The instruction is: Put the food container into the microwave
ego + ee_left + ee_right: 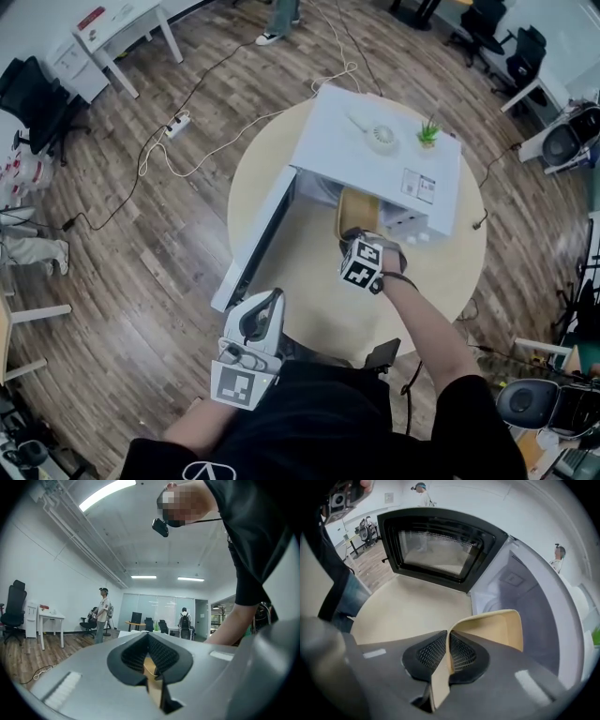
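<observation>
Now | right gripper clamped on food container rim, container at open microwave mouth | left gripper jaws together, empty, near door | risk: thin rim pinch may let container tilt or clip the opening's edge.

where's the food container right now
Head view, right of centre: the food container is pinched by its rim in the right claw, at the open mouth of the white microwave.
</observation>
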Demonstrator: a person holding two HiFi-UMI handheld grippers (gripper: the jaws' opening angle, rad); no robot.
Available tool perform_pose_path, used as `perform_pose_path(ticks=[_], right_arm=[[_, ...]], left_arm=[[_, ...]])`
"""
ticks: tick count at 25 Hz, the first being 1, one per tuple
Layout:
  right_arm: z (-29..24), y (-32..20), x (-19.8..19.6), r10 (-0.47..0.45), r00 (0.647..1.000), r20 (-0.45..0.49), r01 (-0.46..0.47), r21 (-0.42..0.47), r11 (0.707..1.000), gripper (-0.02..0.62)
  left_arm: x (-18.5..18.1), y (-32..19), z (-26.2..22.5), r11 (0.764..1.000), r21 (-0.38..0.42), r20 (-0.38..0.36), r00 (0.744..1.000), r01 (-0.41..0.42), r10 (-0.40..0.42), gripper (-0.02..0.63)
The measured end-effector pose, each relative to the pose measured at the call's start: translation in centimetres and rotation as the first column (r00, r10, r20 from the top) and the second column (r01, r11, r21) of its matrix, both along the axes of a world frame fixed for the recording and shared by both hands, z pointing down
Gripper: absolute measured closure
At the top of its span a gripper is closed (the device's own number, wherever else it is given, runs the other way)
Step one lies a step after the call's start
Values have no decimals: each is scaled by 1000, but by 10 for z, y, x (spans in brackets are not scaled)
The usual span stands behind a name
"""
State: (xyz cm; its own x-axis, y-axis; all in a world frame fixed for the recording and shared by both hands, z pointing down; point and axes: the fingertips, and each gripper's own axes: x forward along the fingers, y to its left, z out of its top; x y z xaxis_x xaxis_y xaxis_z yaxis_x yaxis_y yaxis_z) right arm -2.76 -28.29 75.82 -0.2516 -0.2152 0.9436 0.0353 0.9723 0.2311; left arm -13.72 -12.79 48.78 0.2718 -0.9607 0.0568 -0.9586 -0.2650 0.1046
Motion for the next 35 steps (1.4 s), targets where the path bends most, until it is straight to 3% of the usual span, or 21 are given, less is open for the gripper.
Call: perform_pose_path(ticks=[15,29,35], right_arm=[[27,-96,-18,57,996,-75,-44,164,985,572],[33,-122,-25,89,996,-15,-82,274,958,571],[24,-125,-31,93,995,35,-100,326,940,490]], left_arm=[[-2,22,26,997,-74,-19,1000,22,-23,606],[3,23,33,994,-107,-35,999,1,-4,606],[3,24,34,994,-111,-36,999,-2,-2,606]])
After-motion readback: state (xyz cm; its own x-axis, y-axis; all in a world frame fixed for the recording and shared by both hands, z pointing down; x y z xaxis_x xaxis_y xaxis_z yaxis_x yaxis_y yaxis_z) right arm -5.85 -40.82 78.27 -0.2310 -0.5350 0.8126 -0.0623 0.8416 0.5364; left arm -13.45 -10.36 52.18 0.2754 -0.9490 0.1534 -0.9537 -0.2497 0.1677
